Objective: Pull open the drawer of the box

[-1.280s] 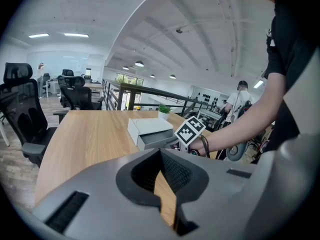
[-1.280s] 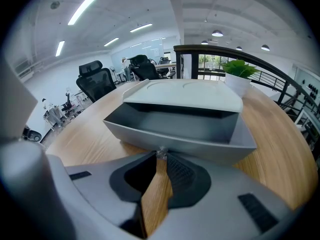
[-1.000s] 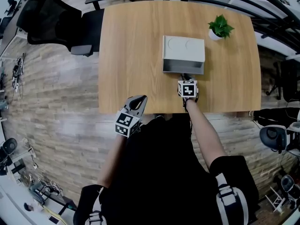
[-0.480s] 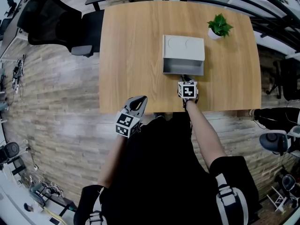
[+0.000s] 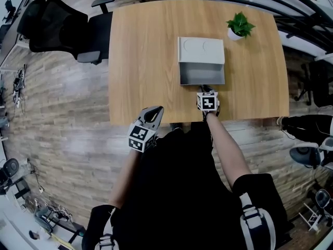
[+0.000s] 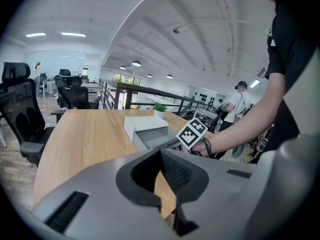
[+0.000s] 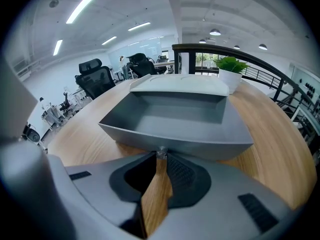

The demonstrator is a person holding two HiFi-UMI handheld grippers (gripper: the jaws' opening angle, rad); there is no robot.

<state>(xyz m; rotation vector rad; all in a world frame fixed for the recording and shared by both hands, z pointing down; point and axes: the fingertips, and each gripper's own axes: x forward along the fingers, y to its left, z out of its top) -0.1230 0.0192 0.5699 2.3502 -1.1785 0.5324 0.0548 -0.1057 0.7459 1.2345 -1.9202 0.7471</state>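
Drawer (image 5: 202, 73) open, right gripper (image 5: 206, 88) clamped on knob (image 7: 161, 153), arm (image 5: 225, 146) outstretched

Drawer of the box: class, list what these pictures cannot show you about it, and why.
1. Head view: the knob is hidden beneath the right tool.
2. Every view: the box cavity behind the drawer is covered by the box top.
3. Left gripper view: the knob is hidden behind the right tool's marker cube.

Box (image 5: 201, 50) at table (image 5: 140, 61) centre, drawer (image 5: 202, 76) out on near side, plant (image 5: 239, 24) behind-right.
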